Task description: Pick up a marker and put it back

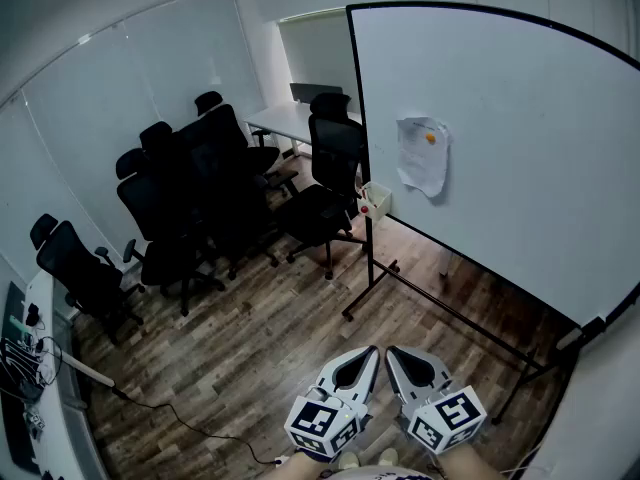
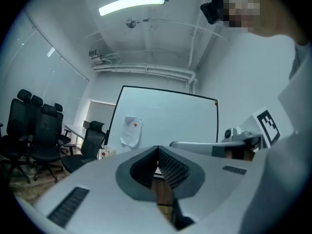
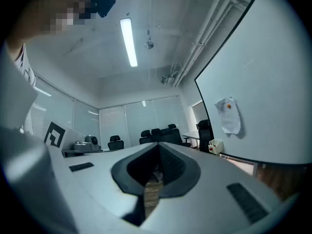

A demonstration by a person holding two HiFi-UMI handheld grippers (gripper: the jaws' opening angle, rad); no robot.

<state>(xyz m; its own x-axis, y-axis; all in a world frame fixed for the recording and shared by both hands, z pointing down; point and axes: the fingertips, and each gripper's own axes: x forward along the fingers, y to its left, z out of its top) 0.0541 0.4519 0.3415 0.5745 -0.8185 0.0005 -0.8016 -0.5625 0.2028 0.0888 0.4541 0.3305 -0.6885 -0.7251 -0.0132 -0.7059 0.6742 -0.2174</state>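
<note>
**At the Whiteboard's Near Side, Two Closed Grippers and No Marker in Hand**

Before the standing whiteboard [image 1: 520,148] in a meeting room, the left gripper [image 1: 368,356] and the right gripper [image 1: 394,355] hang side by side, low and close to the person's body. They point level across the wooden floor [image 1: 260,338]. Each gripper view shows its ribbed pads pressed together at the tips with nothing between them.

No marker can be made out with certainty. The likeliest place for it is a small white box [image 1: 378,198] fixed at the board's left edge. A red item [image 1: 365,209] shows against it, too small to identify. A sheet of paper [image 1: 422,156] hangs on the board under an orange magnet [image 1: 430,138]. Black office chairs [image 1: 200,188] crowd the far side of the room beside a white desk [image 1: 285,120].

Judged from these views, the task stands at its very start, since both grippers are well apart from the box. The next move appears to call for walking up to the board's left edge and raising one gripper. Its jaws would need to spread before they reach the box, then line up across the marker's barrel. The black frame post beside the box leaves little room, so a slow and square approach looks wise.
</note>
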